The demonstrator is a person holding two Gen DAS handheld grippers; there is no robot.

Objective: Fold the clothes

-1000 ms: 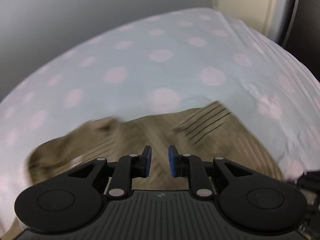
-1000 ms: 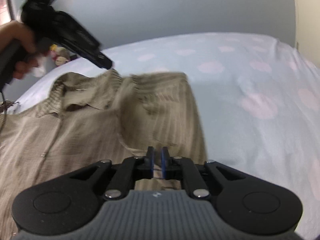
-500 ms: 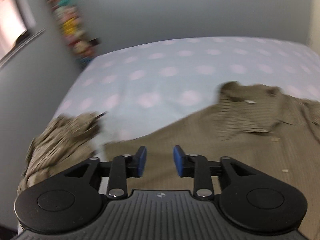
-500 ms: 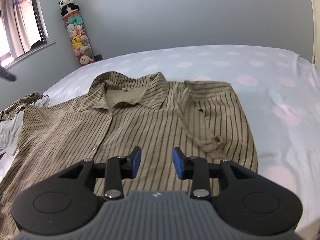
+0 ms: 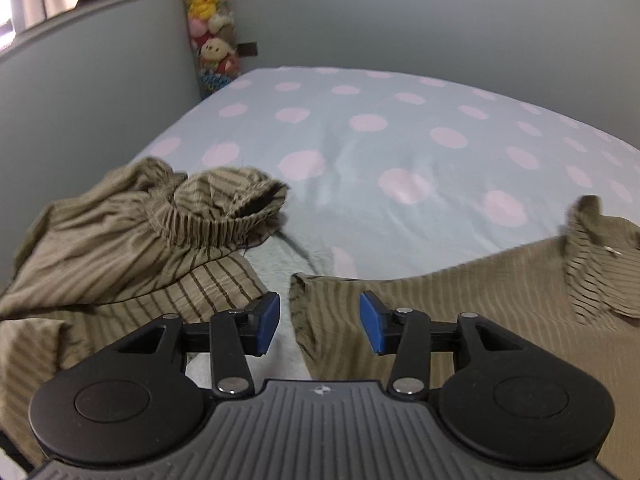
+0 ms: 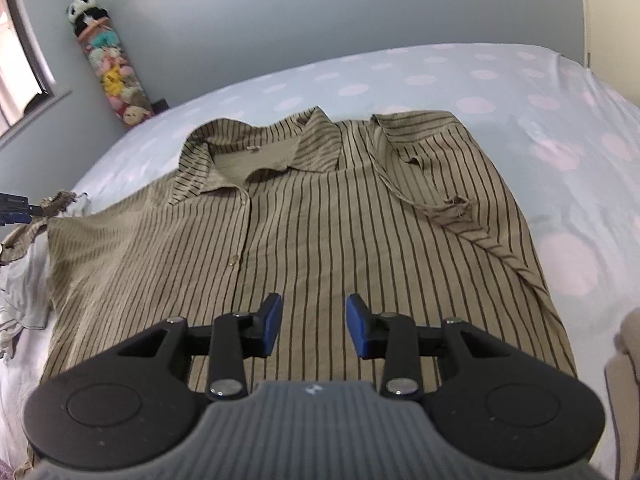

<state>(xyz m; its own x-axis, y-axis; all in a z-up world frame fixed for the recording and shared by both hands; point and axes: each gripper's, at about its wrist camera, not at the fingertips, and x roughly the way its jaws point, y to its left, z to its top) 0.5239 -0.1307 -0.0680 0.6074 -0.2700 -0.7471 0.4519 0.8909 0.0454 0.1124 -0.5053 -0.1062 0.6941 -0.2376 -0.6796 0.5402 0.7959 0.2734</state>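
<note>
1. Spanning the bed point(image 6: 500, 80), the striped shirt point(image 6: 320, 220) lies face-up, collar at twelve o'clock.
2. Its left sleeve point(image 5: 152, 216) sprawls bunched at nine o'clock; flatten it before folding inward.
3. Left gripper point(image 5: 319, 322) is opening, empty; right gripper point(image 6: 313, 326) hangs released, empty.

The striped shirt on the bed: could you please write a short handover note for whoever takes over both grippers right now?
Left gripper: jaws opening, nothing between them, above the gap between the bunched left sleeve and the shirt body.
Right gripper: open and empty, over the lower front of the striped shirt.
The shirt lies front up, collar far, on the polka-dot bed sheet.
Done: right sleeve folded across the front.
Left: fold the left sleeve in, then fold the body.
</note>
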